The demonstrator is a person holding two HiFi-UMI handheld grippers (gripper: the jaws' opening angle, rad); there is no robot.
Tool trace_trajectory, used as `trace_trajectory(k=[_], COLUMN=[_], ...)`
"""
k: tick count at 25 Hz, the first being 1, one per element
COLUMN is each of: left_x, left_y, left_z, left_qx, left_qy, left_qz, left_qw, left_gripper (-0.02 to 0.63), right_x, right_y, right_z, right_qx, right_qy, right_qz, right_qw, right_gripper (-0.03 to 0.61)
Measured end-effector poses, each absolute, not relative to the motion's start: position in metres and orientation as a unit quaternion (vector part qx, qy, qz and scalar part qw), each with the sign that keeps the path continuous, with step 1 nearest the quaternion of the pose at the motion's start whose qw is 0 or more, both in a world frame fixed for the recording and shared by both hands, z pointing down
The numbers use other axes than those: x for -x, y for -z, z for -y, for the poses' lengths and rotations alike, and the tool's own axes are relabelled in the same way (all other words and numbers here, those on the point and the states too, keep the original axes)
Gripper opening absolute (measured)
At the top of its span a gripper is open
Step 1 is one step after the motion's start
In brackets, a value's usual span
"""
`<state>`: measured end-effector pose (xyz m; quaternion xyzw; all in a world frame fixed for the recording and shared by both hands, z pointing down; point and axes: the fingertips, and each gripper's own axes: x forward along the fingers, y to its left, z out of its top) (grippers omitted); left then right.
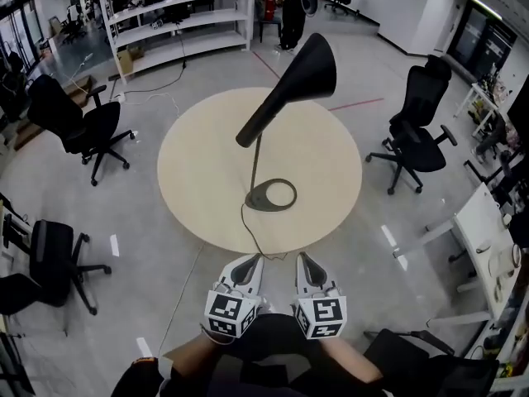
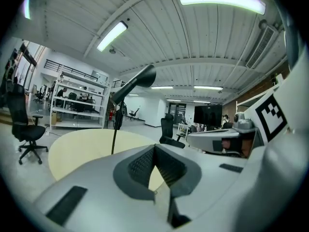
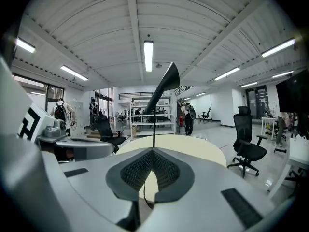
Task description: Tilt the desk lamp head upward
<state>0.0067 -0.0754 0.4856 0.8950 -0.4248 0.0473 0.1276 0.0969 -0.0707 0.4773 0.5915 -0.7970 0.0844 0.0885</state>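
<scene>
Closest in, just short of the surface's (image 1: 198, 164) near edge: left claw (image 1: 250, 263) and right claw (image 1: 304, 261), both pinched closed on nothing. The desk lamp (image 1: 258, 195) stands straight ahead, its lamp head (image 1: 302, 77) slanting near-left to far-right, so I'd guess the right claw reaches it more easily.

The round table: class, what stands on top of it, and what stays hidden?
Only a black desk lamp stands on the round table, its ring base towards the near edge. The tabletop covers whatever lies beneath it.
</scene>
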Motion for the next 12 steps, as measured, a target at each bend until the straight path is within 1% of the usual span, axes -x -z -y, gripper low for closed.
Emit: trace_trajectory(k=[5,12], left_x=[-0.043,-0.072], left_y=[-0.487,-0.49], left_z=[0.011,-0.059], left_qx=[-0.877,-0.86], left_qy=[-0.06,-0.086], left_qz=[0.459,0.49], left_qw=[0.125,0.116], left_gripper=[0.048,0.048], right_x=[-0.135,-0.163], right_y=[-0.485,-0.482], right_z=[0.015,-0.048], right_qx=[-0.566,-0.543], right_qy=[-0.09,-0.089], right_qz=[0.816,0.832], right_qw=[0.081,0.068], right_gripper=[0.015,0.015])
